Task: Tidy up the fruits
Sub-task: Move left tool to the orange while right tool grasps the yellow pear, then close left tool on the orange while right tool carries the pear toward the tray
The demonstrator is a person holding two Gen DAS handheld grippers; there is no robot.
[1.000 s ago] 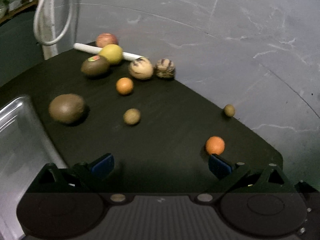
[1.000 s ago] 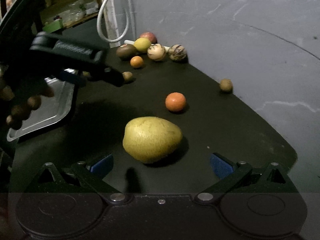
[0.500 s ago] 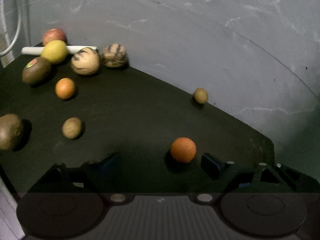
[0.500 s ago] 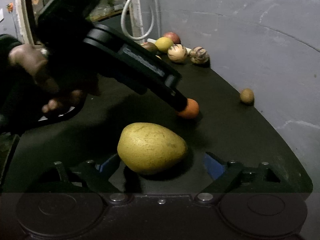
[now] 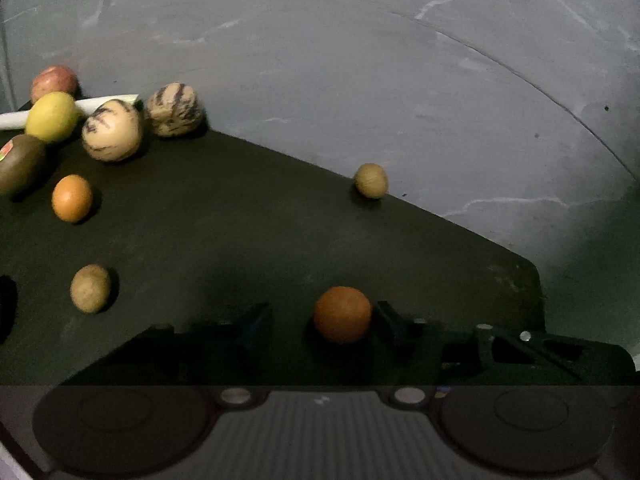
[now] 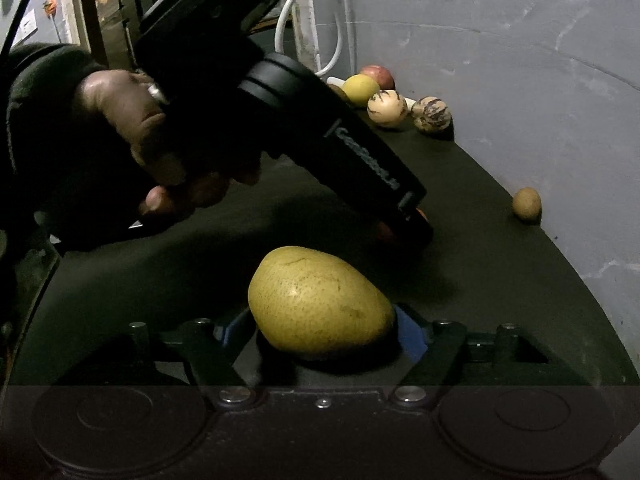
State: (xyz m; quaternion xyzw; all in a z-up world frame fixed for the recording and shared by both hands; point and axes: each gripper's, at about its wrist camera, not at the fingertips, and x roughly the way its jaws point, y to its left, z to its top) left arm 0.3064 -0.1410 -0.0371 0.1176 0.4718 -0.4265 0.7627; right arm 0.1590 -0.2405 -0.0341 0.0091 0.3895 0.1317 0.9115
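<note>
black tabletop (image 5: pixel 240 232), grey cracked wall (image 5: pixel 360 80)

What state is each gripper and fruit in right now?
left gripper: jaws just closing around the orange, right finger touching, left finger apart.
right gripper: jaws just closing, pads against the pear.
orange: on the mat.
pear: lying on its side on the mat.
kiwi: on the mat, sticker on it.
</note>
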